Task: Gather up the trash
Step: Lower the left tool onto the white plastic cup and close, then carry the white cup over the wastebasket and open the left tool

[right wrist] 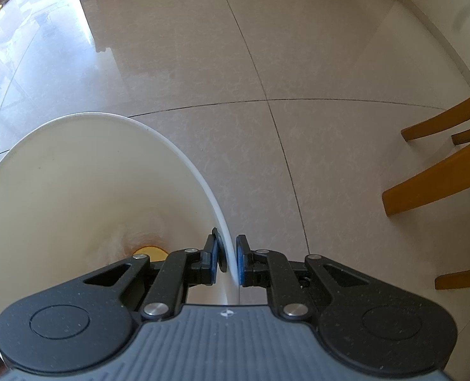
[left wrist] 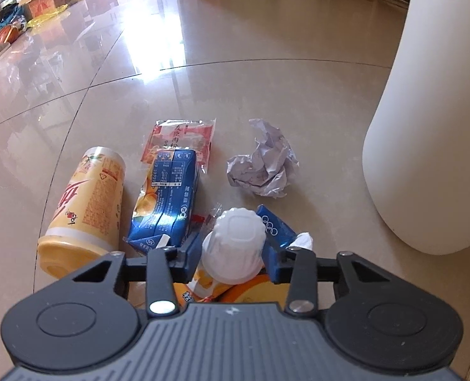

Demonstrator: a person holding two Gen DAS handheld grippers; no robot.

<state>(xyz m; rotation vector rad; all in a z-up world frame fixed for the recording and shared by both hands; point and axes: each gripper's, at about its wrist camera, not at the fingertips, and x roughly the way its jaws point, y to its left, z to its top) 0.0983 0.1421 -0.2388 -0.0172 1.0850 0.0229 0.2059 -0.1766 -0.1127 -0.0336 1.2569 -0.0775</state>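
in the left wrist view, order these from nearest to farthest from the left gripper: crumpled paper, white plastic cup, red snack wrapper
1. white plastic cup, between the left gripper fingers
2. crumpled paper, ahead to the right
3. red snack wrapper, farther ahead, slightly left

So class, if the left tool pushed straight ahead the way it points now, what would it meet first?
The left tool is already clamped on a white plastic cup. Pushed forward, that cup would probably meet the crumpled paper ball first, though the depth is hard to judge.
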